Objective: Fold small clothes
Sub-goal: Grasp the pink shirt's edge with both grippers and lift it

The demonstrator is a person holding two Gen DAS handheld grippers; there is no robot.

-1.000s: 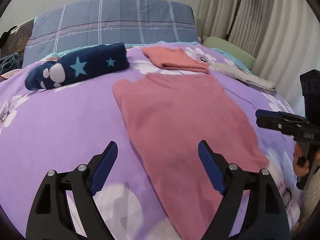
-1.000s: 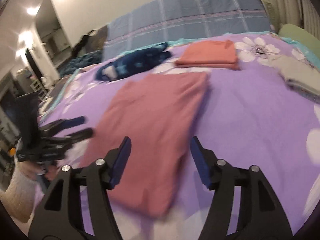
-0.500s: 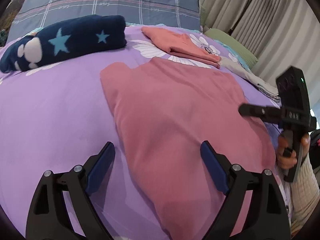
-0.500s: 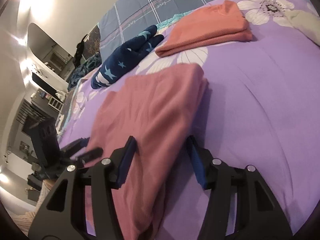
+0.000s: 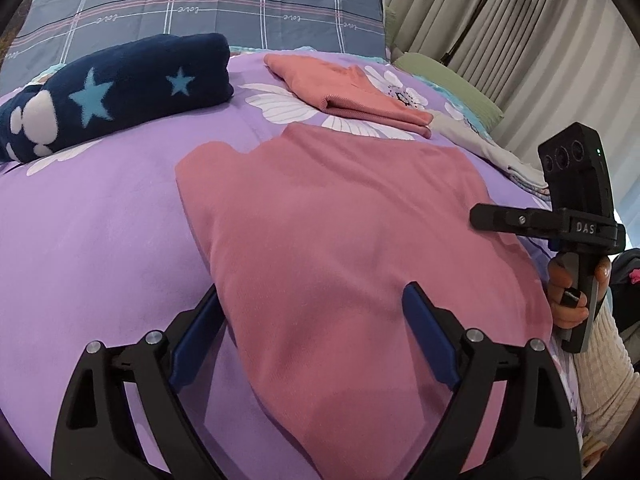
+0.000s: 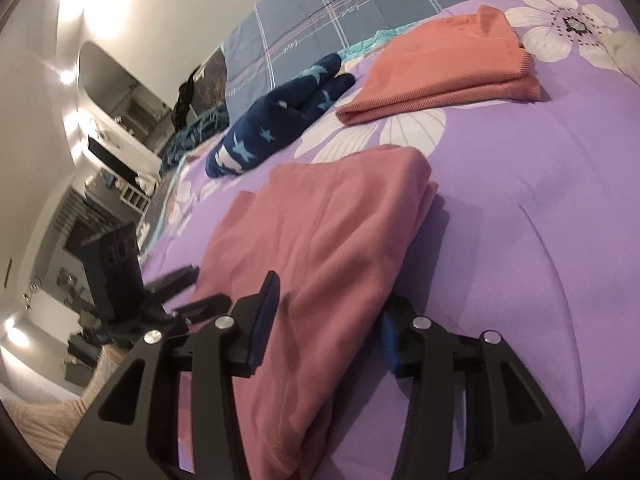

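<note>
The pink garment [image 5: 344, 248] lay flat on the purple bedspread [image 5: 100, 240], partly folded, filling the middle of the left wrist view from about 11 o'clock down to 5. In the right wrist view the same cloth [image 6: 320, 260] ran from 1 o'clock to 6, its layered right edge toward the camera.

A second earlier both tongs had hung above and short of the cloth; since then both had come down and forward onto its near corners. The left gripper [image 5: 316, 336] stood spread wide, straddling the garment's left edge: one pad on bare bedspread at 8 o'clock, the other over the cloth at 4. Nothing was pinched. The right gripper [image 6: 328, 320] was closing, narrower than a second before, with the thick right-hand edge of the garment between its pads. The right pad sat tucked at the fold; whether both pads already pressed the fabric could not be told.

This looked like the start of the next fold: right hand nearly gripping, left yet to close. The risk was an uneven lift if only one side caught all layers.

Farther out, a folded orange garment [image 5: 352, 96] lay at 12 o'clock, a navy star-patterned roll [image 5: 116, 96] at 10, a plaid pillow [image 5: 200, 12] behind, and grey clothes [image 5: 484, 148] at 2.
</note>
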